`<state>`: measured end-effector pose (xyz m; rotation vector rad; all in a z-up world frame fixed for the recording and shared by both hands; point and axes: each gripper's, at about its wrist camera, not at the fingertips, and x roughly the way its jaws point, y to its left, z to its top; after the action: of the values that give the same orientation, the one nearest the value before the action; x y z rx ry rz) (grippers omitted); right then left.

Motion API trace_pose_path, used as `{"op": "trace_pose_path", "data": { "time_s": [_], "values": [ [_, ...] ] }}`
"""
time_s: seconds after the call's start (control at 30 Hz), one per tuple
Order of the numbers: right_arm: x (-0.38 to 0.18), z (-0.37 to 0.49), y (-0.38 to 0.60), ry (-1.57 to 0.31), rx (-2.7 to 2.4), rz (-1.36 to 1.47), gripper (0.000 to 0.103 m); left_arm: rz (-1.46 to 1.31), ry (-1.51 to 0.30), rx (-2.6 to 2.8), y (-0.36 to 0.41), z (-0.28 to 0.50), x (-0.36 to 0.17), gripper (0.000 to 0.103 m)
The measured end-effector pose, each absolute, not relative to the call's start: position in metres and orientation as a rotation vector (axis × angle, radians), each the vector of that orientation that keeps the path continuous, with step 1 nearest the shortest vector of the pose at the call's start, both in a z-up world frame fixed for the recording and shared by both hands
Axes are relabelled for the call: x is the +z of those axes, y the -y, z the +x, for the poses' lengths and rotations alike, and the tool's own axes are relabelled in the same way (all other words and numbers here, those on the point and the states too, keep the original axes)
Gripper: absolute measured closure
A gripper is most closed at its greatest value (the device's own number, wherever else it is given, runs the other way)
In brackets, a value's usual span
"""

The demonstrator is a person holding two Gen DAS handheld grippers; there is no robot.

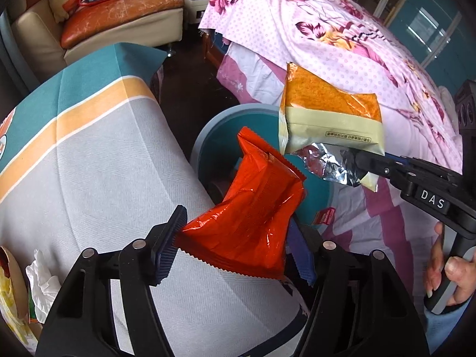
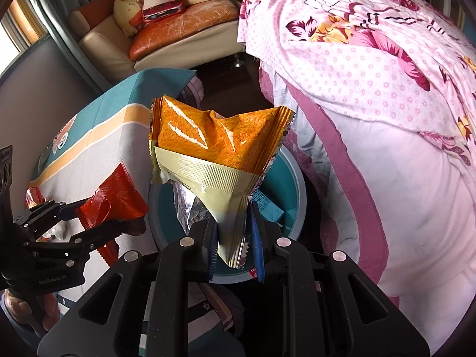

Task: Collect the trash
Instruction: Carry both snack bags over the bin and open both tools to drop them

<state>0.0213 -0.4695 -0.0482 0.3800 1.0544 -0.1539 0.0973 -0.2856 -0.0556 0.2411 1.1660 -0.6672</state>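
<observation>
In the left wrist view, a table under a grey cloth with teal and orange stripes (image 1: 89, 154) is filling the left of the frame; at lower centre the left gripper (image 1: 235, 247) is standing with its jaws apart, a crumpled red foil wrapper (image 1: 255, 220) lying between them, touching the left pad, the right pad hidden behind it; just beyond, at centre, a round teal bin with a grey rim (image 1: 208, 136) is sitting beside a pink floral bedspread (image 1: 342, 44); at right, the right gripper (image 1: 354, 160) is clamping the silver-lined lower edge of an orange and cream snack packet (image 1: 330, 113) above the bin.
</observation>
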Motion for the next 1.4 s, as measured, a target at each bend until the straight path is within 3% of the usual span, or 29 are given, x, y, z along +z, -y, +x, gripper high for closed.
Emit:
{"op": "trace_pose_path", "data": {
  "time_s": [0.03,0.1,0.2,0.83,1.03,1.17,1.4],
  "values": [
    [-0.048,0.021,0.469,-1.055,-0.154,0.380,0.084,0.243,-1.165,-0.666,0.287,0.097,-0.057,0.033],
    [-0.048,0.022,0.469,-1.056,-0.155,0.379,0.084,0.239,-1.170,-0.665,0.288,0.098,-0.058,0.020],
    [-0.047,0.023,0.468,-1.056,-0.156,0.378,0.084,0.223,-1.155,-0.653,0.284,0.100,-0.055,0.016],
    [-0.062,0.033,0.449,-1.135,-0.145,0.349,0.082,0.150,-1.162,-0.639,0.243,0.101,-0.047,0.013],
    [-0.058,0.033,0.437,-1.152,-0.137,0.324,0.070,0.124,-1.158,-0.635,0.229,0.100,-0.042,0.013],
    [-0.052,0.034,0.429,-1.150,-0.136,0.310,0.049,0.115,-1.142,-0.629,0.219,0.097,-0.037,0.013],
    [-0.034,0.035,0.404,-1.140,-0.121,0.276,0.036,0.080,-1.127,-0.610,0.188,0.091,-0.029,0.013]
  ]
}}
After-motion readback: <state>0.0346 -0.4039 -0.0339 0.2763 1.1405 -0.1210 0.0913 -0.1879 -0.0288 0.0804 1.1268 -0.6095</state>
